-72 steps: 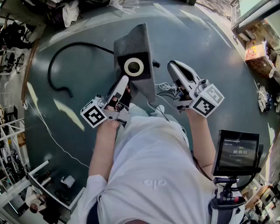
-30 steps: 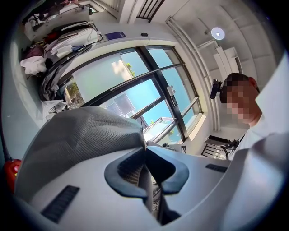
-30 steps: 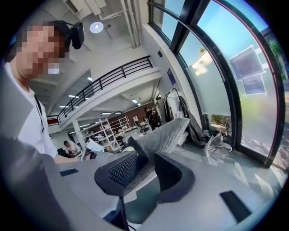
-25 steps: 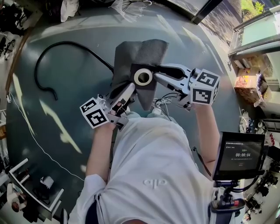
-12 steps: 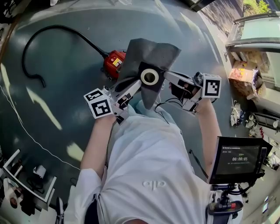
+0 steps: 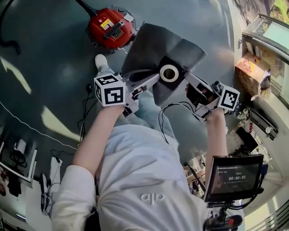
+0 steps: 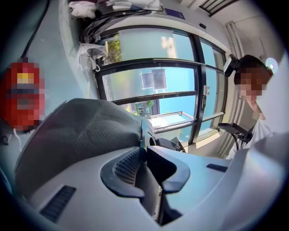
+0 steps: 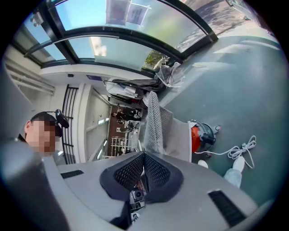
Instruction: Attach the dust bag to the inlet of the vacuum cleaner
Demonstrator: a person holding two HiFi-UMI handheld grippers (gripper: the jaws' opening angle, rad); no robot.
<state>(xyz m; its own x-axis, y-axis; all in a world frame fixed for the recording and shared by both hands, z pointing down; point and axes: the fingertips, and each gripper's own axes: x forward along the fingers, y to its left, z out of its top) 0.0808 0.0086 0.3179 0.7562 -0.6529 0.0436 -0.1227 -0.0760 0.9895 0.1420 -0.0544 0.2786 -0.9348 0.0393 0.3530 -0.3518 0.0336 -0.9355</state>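
Observation:
The grey fabric dust bag hangs in the air between both grippers, its black collar with the white ring facing up. My left gripper grips the collar's left edge. Its jaws are opening slightly, but the collar edge is still between the pads. My right gripper is shut on the bag's right edge, and the mesh fabric rises from its closed pads. The red vacuum cleaner stands on the floor just beyond the bag; it also shows in the right gripper view.
A black hose leaves the vacuum at the top. My shoe is beside the vacuum, and a white cord lies on the green floor. A monitor hangs at lower right. Boxes line the right wall.
Both grippers have sunk toward the floor with the bag and rolled it. The red vacuum came into view and now lies close, just past the bag.

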